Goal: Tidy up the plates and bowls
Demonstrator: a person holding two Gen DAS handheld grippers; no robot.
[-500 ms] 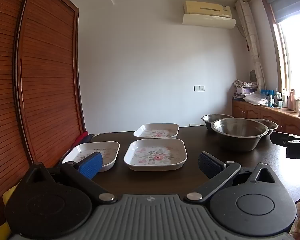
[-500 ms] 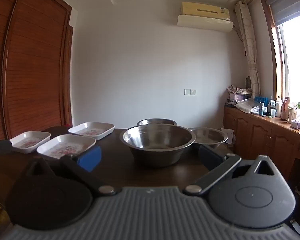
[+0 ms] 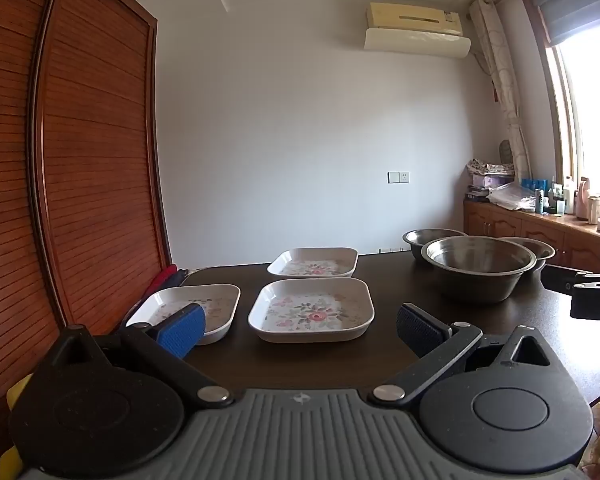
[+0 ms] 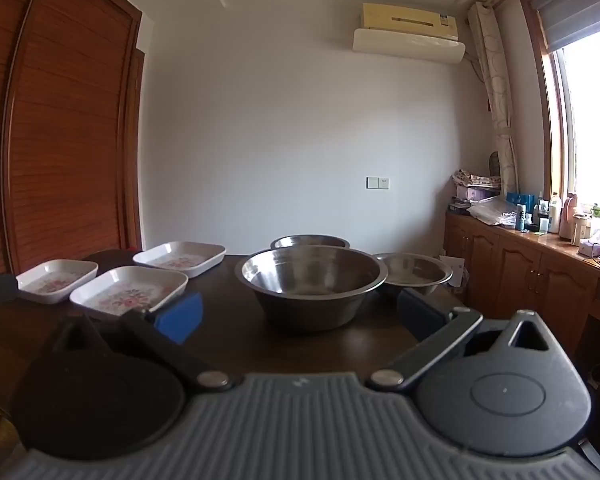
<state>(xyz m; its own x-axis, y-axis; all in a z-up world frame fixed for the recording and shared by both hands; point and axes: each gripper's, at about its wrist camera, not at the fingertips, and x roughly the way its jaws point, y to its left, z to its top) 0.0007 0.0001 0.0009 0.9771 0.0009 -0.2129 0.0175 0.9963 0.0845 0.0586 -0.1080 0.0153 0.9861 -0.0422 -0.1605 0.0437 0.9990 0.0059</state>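
Both grippers empty, jaws wide apart: left gripper (image 3: 300,324) faces the nearest floral plate (image 3: 311,309) directly ahead on the counter (image 3: 400,292), while right gripper (image 4: 300,312) faces the large steel bowl (image 4: 314,284).

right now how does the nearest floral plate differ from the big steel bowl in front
The nearest floral plate is square, white and shallow with a pink flower print; the big steel bowl is round, plain grey metal and much deeper. Both sit upright and empty on the dark table, untouched.
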